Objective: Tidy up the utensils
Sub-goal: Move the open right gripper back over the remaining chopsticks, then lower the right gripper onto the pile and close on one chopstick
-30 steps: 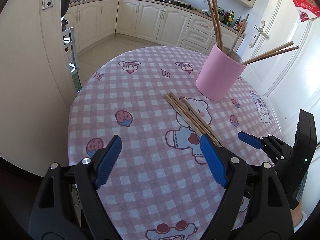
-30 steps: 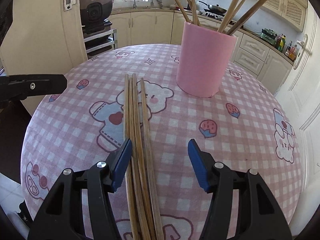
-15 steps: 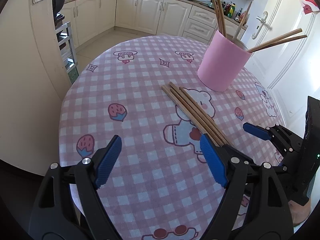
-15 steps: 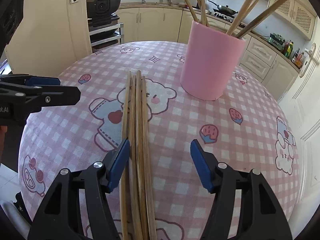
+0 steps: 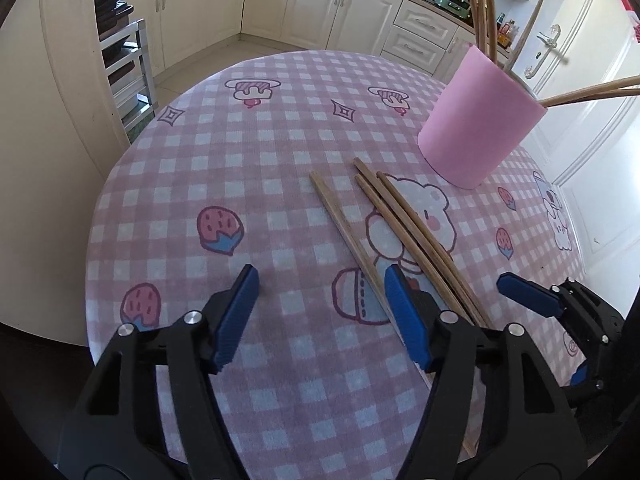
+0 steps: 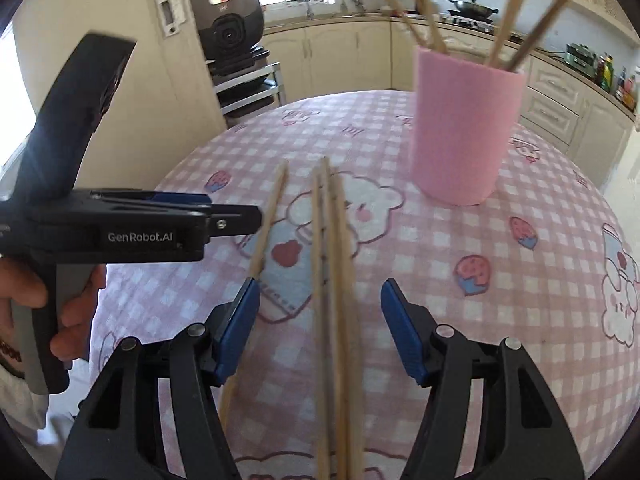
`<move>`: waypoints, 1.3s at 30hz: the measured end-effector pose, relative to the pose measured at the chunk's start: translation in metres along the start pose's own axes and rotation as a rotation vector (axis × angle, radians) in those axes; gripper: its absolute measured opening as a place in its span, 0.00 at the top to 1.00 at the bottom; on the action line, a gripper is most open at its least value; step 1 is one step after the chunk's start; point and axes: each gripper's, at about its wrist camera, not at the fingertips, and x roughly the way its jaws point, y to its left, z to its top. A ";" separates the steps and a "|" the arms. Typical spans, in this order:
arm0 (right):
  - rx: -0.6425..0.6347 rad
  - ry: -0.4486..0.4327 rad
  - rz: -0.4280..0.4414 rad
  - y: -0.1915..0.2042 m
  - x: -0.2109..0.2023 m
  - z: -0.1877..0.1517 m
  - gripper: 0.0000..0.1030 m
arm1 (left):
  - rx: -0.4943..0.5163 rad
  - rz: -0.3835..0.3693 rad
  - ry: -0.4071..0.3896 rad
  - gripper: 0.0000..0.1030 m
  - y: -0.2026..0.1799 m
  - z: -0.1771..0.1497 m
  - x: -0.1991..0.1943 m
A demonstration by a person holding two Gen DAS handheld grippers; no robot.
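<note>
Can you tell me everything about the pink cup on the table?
The pink cup is a plain, round, straight-sided holder with a dull, soft-looking surface, maybe foam. It stands upright on the checked tablecloth, past the far ends of the loose chopsticks lying flat, and does not touch them. Several long wooden chopsticks stick out of its open top, leaning different ways. No gripper touches it.

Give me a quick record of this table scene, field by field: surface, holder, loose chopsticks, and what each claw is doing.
surface: round table with pink checked cloth
holder: pink cup, upright, several chopsticks standing in it
loose chopsticks: four on the cloth; single chopstick lies apart from group of three
left claw: open, nothing between its pads, jaws just been closing
right claw: open, straddling the group of three, pads not touching them
</note>
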 end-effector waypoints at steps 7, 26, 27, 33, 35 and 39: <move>0.043 -0.004 -0.040 -0.011 0.014 0.020 0.49 | 0.012 0.028 -0.011 0.78 -0.001 0.014 0.012; -0.103 0.181 -0.124 0.006 0.063 0.054 0.81 | 0.032 -0.027 0.054 0.94 0.005 0.032 0.024; -0.098 0.181 -0.119 0.005 0.063 0.054 0.81 | 0.018 -0.040 0.064 0.94 0.007 0.033 0.024; -0.078 0.171 -0.096 0.002 0.062 0.053 0.80 | -0.031 -0.132 0.113 0.75 0.012 0.036 0.025; -0.076 0.171 -0.093 0.002 0.062 0.053 0.80 | -0.031 -0.145 0.101 0.47 0.008 0.036 0.021; -0.078 0.177 -0.087 0.000 0.057 0.050 0.80 | 0.028 -0.059 0.085 0.46 -0.007 0.035 0.024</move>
